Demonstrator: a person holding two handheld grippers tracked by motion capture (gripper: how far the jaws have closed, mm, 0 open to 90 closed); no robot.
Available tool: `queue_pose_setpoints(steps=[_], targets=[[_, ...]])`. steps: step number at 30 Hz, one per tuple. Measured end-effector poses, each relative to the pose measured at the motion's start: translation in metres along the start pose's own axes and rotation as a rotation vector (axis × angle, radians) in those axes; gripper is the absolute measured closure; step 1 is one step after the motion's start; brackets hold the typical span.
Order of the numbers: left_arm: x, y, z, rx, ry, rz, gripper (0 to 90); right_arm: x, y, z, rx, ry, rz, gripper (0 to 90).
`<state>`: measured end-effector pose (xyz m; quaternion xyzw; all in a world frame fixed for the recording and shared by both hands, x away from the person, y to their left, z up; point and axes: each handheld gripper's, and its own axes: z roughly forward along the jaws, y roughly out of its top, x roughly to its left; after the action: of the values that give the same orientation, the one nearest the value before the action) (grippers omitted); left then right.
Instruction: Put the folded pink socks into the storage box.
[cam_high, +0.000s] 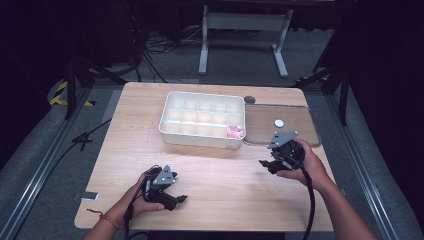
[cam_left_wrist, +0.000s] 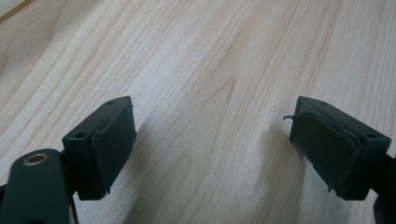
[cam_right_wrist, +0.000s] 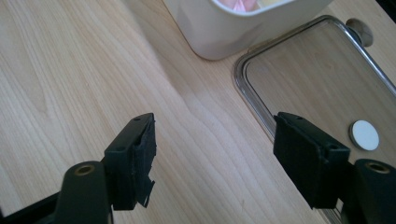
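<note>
A white compartment box sits at the back middle of the wooden table; a pink item lies in its front right compartment. To its right a clear flat lid lies on the table, with a small white disc on it. My left gripper rests near the front edge, held by a hand, jaws open over bare wood. My right gripper hovers near the lid's front left corner, open and empty. In the right gripper view the box, lid and disc lie ahead.
A round grey knob sits on the table behind the lid. A metal stand and cables lie on the floor beyond the table. Bare wood spreads between the two grippers and in front of the box.
</note>
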<state>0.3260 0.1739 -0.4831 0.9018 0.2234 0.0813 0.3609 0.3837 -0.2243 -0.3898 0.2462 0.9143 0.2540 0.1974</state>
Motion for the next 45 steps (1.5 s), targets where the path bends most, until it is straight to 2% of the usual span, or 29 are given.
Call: queue_pose_setpoints(steps=[11,18,19,26,34,45], targets=[[0.0,0.0,0.0,0.0,0.0,0.0,14.6,0.008,-0.024,0.0,0.013,-0.01,-0.007,30.6],[0.0,0.0,0.0,0.001,0.0,0.0,14.6,0.011,-0.039,0.0,0.015,-0.002,0.008,30.5],[0.0,0.0,0.0,0.001,0.0,0.0,14.6,0.012,-0.044,0.0,0.026,-0.015,0.003,30.4],[0.0,0.0,0.0,0.0,0.001,0.001,14.6,0.013,-0.058,-0.003,0.017,-0.016,0.019,30.3],[0.0,0.0,0.0,0.0,0.001,0.001,14.6,0.012,-0.083,-0.005,0.001,-0.012,0.059,30.3],[0.0,0.0,0.0,0.0,0.001,0.001,14.6,0.013,-0.12,-0.009,-0.041,0.02,0.154,29.7]])
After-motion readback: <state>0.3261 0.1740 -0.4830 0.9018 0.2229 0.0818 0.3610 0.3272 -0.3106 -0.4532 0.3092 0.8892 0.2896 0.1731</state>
